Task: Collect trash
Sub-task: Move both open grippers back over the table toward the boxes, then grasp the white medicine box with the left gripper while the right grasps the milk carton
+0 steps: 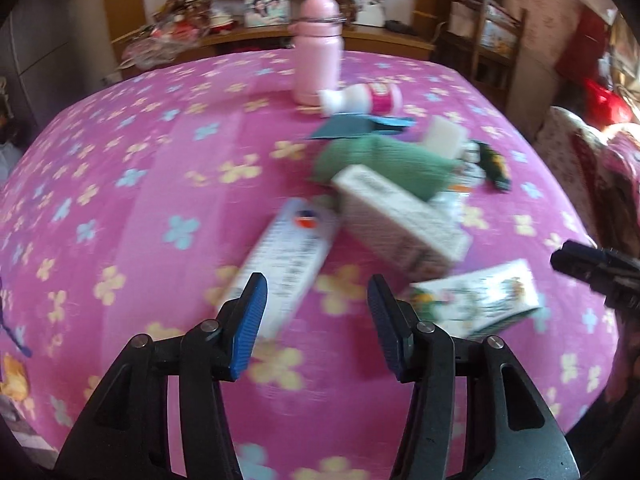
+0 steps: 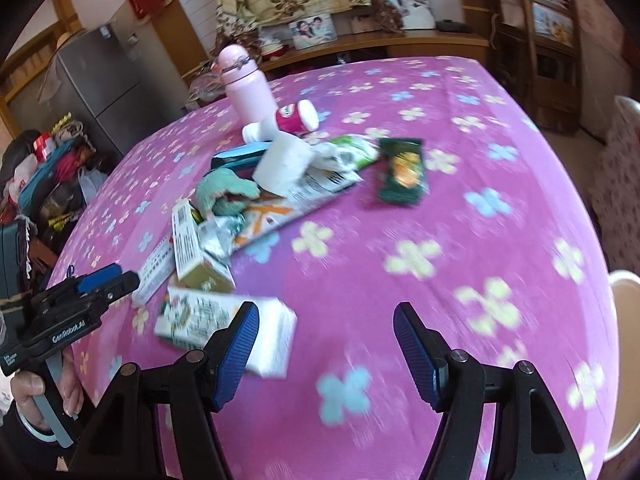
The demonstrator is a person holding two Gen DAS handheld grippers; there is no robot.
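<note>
Both hand-held grippers hang open and empty over the littered desk.

The left hand-held gripper (image 1: 316,294) stands part open above a long white packet (image 1: 288,256); the right hand-held gripper (image 2: 326,322) gapes somewhat wider, its left pad over a white carton (image 2: 224,320). More trash (image 2: 280,184) lies mid-frame on the pink flowered desk (image 2: 460,208), near a pink bottle (image 2: 248,88).

Your right gripper (image 2: 326,344) hung with jaws apart and empty over the pink flowered tablecloth (image 2: 460,208); a white carton (image 2: 208,320) lay by its left finger, your left gripper (image 2: 106,278) just beyond.
</note>
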